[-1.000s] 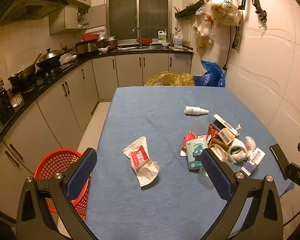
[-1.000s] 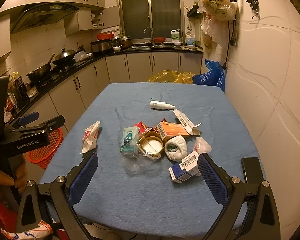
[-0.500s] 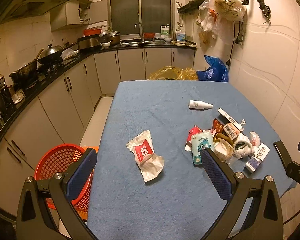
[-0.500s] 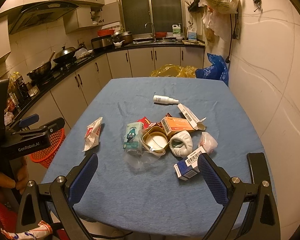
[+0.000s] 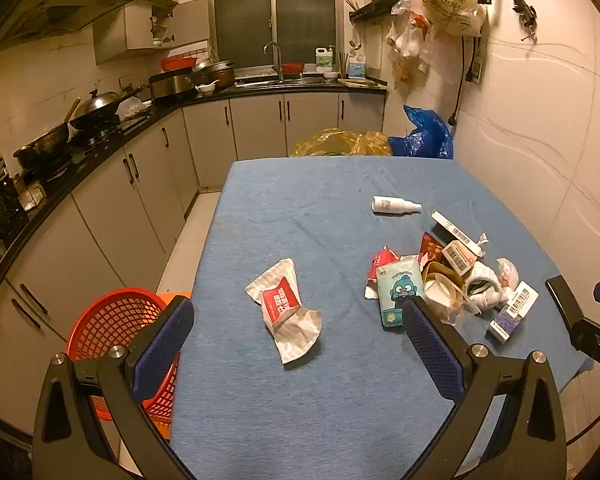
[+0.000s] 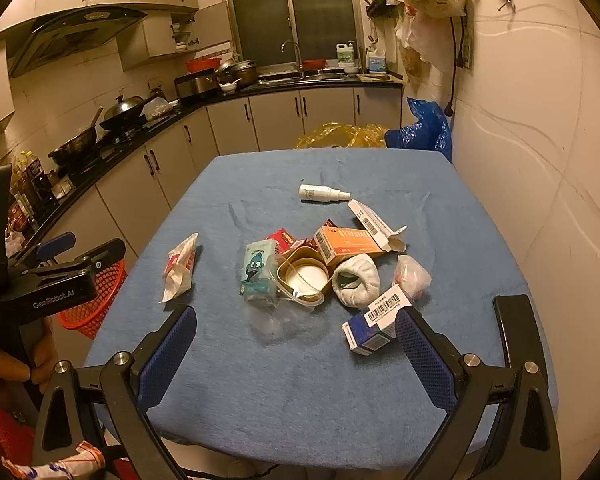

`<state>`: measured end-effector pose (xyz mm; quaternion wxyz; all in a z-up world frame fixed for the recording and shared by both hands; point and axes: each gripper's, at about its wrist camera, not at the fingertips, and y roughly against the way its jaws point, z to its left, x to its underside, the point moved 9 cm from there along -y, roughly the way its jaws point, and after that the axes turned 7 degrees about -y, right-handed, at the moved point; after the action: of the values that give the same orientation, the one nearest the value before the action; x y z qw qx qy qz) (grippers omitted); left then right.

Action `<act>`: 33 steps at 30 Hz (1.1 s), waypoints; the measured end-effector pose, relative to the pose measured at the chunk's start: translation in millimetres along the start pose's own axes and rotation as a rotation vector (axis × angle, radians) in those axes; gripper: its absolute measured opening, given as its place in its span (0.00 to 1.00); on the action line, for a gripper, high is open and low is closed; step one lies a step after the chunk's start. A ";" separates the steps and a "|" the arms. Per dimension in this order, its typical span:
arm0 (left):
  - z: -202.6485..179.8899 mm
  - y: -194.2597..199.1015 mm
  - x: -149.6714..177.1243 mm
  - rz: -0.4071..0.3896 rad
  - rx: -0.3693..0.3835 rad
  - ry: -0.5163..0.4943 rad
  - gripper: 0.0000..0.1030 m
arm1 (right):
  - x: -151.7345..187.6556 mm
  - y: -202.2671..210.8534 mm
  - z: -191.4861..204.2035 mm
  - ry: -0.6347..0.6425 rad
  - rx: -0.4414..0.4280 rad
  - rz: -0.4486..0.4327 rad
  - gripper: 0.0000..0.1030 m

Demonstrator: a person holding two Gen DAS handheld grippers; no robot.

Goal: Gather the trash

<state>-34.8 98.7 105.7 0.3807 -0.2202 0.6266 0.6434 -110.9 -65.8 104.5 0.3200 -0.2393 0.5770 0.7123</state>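
Trash lies on a blue-clothed table (image 5: 300,400) (image 6: 300,392). A crumpled white and red wrapper (image 5: 285,308) (image 6: 180,270) sits alone on the left. The pile at the right holds a teal cartoon packet (image 5: 400,292) (image 6: 257,267), a gold tape ring (image 6: 303,276), an orange box (image 6: 346,243), a white mask (image 6: 356,280) and a blue barcode box (image 5: 514,312) (image 6: 376,325). A white spray bottle (image 5: 394,205) (image 6: 323,193) lies farther back. My left gripper (image 5: 296,344) is open, above the near edge, before the wrapper. My right gripper (image 6: 296,354) is open, short of the pile.
A red mesh basket (image 5: 116,336) (image 6: 96,312) stands on the floor left of the table. Kitchen counters with pots run along the left wall (image 5: 80,128). Yellow and blue plastic bags (image 5: 380,142) lie beyond the far edge. A wall is close on the right.
Both grippers have risen and drawn back a little, so the table and trash sit lower and farther in each view. Both stayed open; no trash has moved.
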 end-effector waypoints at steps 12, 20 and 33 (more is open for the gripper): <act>-14.3 -8.5 0.6 0.036 0.055 -0.026 1.00 | 13.3 -19.9 -36.9 -0.142 0.023 0.080 0.97; -50.9 -28.4 6.0 0.117 0.228 -0.080 1.00 | 34.6 -50.2 -89.5 -0.355 0.033 0.193 0.88; -80.9 -59.6 10.2 0.213 0.309 -0.045 1.00 | 31.2 -124.9 -116.4 -0.457 -0.005 0.279 0.79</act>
<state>-11.1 17.6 50.3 0.3536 -0.0770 0.7291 0.5809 -44.0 -157.6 -26.8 0.3401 0.0089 0.5153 0.7866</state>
